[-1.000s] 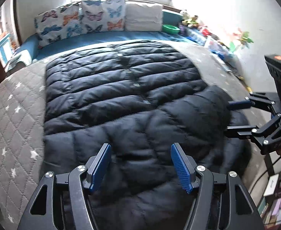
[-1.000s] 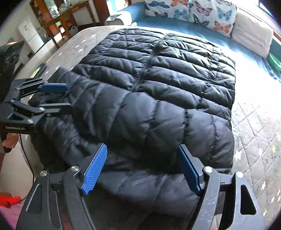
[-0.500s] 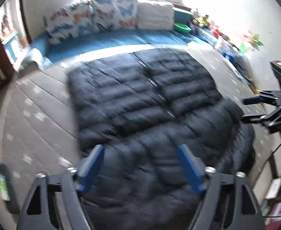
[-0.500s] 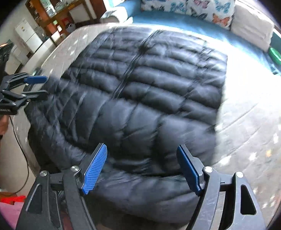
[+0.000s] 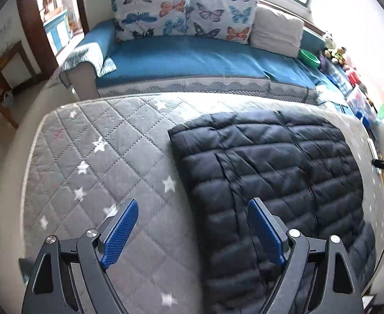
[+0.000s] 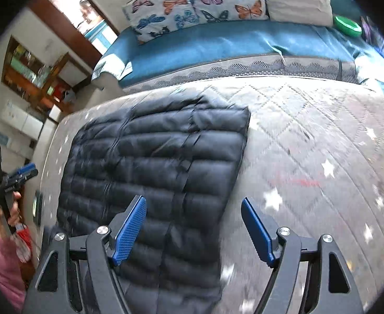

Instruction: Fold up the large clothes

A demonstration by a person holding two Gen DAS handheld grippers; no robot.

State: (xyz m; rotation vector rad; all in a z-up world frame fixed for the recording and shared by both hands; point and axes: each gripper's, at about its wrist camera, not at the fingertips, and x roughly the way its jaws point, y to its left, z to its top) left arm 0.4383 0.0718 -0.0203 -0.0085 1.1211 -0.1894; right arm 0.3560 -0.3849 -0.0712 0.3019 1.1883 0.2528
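A black quilted puffer jacket [image 5: 270, 170] lies spread flat on the grey star-quilted mattress [image 5: 100, 157]. My left gripper [image 5: 192, 231] is open and empty above the jacket's left edge, with one blue pad [image 5: 121, 233] over bare mattress and the other over the jacket. In the right wrist view the jacket [image 6: 152, 162] fills the left half. My right gripper [image 6: 193, 231] hovers open and empty across the jacket's right edge, its right pad [image 6: 256, 231] over the mattress [image 6: 310, 144]. The left gripper [image 6: 28, 172] shows far left, held by a hand with a pink sleeve.
A blue daybed [image 5: 192, 55] with butterfly cushions [image 5: 181, 13] and a white pillow [image 5: 275, 31] runs along the mattress's far side. A green bowl [image 5: 308, 59] and toys sit at its right end. Wooden furniture [image 6: 34, 73] and a doorway stand at the left.
Both grippers have swung apart sideways, from over the jacket's near middle to its left and right edges. The left jaws have widened. The jacket has not shifted.
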